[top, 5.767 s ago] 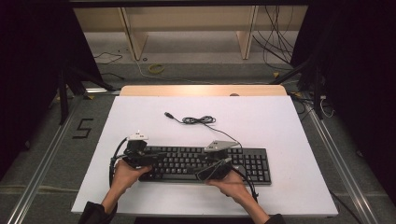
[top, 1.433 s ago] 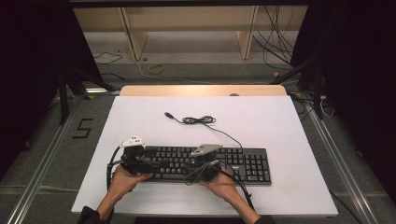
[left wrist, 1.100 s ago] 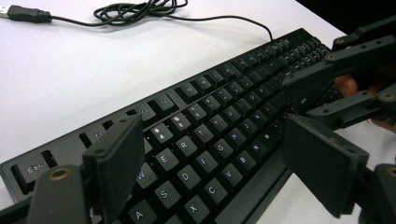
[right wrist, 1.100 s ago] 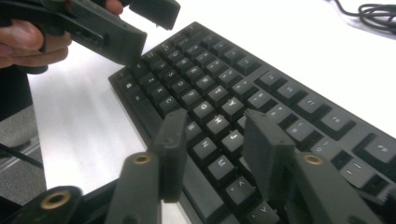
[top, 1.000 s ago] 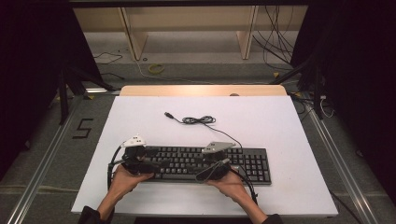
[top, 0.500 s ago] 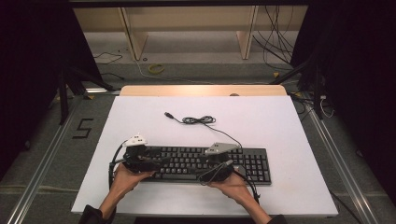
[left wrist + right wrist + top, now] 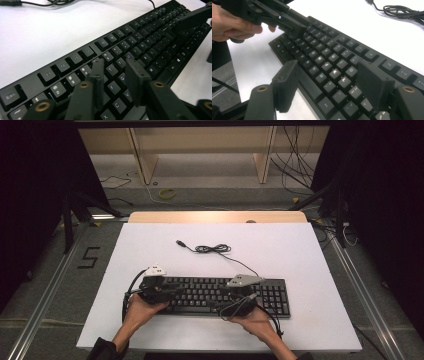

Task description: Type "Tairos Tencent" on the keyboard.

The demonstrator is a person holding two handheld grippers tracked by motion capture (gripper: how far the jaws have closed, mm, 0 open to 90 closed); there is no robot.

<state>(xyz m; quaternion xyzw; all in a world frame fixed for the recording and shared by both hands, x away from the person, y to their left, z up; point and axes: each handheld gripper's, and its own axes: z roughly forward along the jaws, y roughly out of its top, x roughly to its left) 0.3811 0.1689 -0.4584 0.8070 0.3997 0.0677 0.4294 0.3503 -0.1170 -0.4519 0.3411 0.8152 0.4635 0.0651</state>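
Keyboard under both tools, flat on table

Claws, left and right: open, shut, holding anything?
Left claw: open, just been closing over the keyboard, holding nothing.
Right claw: open over the keyboard, holding nothing.

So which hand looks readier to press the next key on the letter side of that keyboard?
Probably the left gripper: its jaws have just been closing and hang over the keyboard's letter keys.
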